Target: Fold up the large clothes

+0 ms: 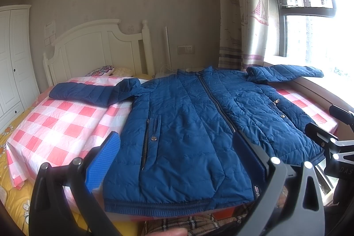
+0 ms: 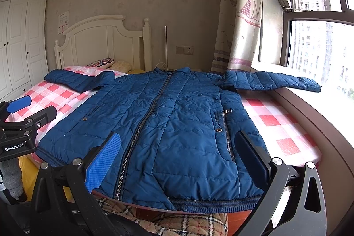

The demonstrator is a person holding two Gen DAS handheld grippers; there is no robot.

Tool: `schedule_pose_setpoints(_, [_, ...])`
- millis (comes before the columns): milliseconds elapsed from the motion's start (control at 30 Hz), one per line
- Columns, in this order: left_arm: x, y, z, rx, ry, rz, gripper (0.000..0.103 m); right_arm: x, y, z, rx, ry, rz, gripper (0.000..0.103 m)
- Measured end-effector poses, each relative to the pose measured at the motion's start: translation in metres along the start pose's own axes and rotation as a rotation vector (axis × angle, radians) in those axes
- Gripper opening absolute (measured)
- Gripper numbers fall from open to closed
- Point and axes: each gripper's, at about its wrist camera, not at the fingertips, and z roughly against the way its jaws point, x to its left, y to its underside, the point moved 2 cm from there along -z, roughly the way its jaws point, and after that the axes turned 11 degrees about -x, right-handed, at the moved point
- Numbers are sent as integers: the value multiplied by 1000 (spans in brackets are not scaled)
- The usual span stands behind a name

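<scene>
A blue quilted jacket (image 1: 190,125) (image 2: 168,125) lies flat and zipped on a pink-and-white checked sheet (image 1: 59,123) (image 2: 278,123), hem toward me and both sleeves spread out. Its right sleeve (image 2: 272,80) rests on the window sill. My left gripper (image 1: 177,158) hovers open above the hem's left half, holding nothing. My right gripper (image 2: 179,158) hovers open above the hem's right half, also holding nothing. Each gripper shows at the edge of the other's view: the left gripper (image 2: 24,112) and the right gripper (image 1: 327,132).
A white headboard (image 1: 97,48) and pillows stand at the bed's far end, with a white wardrobe (image 1: 11,63) to the left. A curtain (image 2: 241,14) and window sill (image 2: 320,107) run along the right. Plaid fabric (image 2: 181,225) shows just below the hem.
</scene>
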Motion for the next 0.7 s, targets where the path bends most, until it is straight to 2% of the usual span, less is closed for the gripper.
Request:
schedule_pose_setpoints(267, [-2,4,1,9,12,-5,101,-6,1,-1,2,-18,-32,99])
schedule_pose_setpoints(467, [-4,3,-6,22,39,-14,101,-15,3,-7,21,3,-55,99])
schedule_pose_setpoints(567, [-10,-1,-20,38,40,-60,101,-32,2,-21,46,47,-71,99])
schedule_pose_setpoints(700, [-18,-10,-78,52,5,-137,101,-86,-14,-57,75,132,-156,99])
